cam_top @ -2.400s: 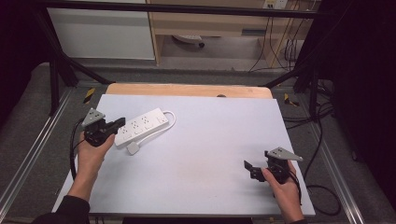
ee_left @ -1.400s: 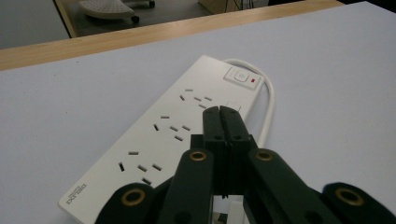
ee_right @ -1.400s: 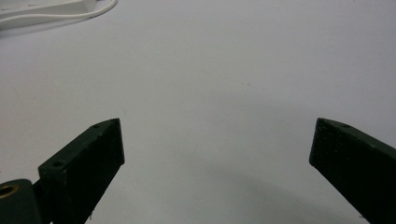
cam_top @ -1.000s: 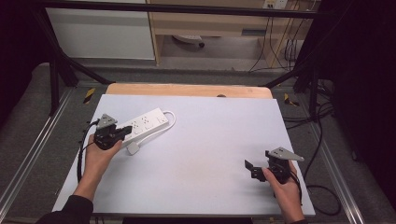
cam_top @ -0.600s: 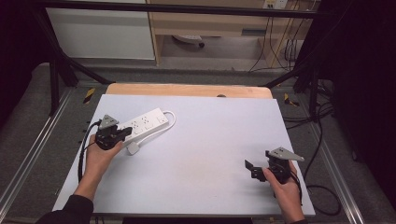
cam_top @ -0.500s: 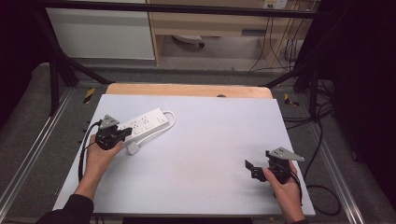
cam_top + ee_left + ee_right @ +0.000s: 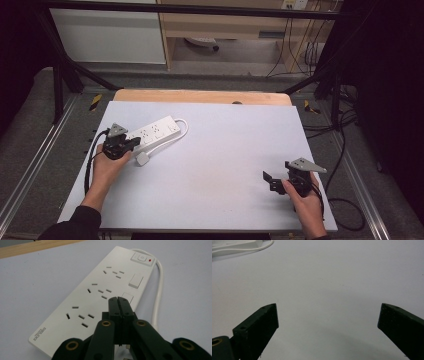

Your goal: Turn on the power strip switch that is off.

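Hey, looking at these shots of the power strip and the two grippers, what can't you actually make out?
- Power strip: in the left gripper view its near edge is hidden behind the shut left gripper.
- Plug: too small in the high view to tell its prongs.
- Whether the closed tips touch the strip: cannot tell.
- Power strip in the right gripper view: cut off by the top edge, above the open right gripper.
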The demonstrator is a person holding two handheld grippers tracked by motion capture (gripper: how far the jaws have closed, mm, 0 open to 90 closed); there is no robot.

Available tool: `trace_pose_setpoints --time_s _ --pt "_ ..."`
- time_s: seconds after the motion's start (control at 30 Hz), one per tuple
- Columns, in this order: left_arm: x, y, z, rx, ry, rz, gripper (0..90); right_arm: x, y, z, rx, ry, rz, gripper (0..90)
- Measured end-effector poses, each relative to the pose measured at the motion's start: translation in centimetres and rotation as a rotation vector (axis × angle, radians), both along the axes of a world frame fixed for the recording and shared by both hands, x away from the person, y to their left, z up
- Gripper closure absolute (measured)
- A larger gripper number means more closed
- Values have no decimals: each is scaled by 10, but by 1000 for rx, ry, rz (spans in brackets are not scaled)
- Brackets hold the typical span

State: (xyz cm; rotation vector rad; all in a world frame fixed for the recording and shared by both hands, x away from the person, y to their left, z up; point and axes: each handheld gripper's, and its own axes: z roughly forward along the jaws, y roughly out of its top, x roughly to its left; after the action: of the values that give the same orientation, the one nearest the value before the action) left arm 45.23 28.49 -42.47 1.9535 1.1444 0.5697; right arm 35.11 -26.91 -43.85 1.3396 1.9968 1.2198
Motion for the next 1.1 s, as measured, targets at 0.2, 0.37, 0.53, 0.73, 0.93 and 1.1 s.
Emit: trace_pose_setpoints --time_s 0.2,0.37,0.53,0.73,0.93,1.1 --pt "1 0 -2 9 4 0 900 0 0 0 0 -1 0 36" --pt "1 1 -3 13 9 4 900 0 0 0 1 -2 0 36" --pt "1 0 -4 18 10 0 900 0 0 0 0 -3 -1 36" --pt "1 0 -5 19 14 1 900 0 0 0 2 -2 -2 36" --pt "2 1 -6 19 17 5 900 0 0 0 1 -4 -2 36" --pt "2 0 -7 17 20 4 900 0 -1 0 0 -5 -2 36"
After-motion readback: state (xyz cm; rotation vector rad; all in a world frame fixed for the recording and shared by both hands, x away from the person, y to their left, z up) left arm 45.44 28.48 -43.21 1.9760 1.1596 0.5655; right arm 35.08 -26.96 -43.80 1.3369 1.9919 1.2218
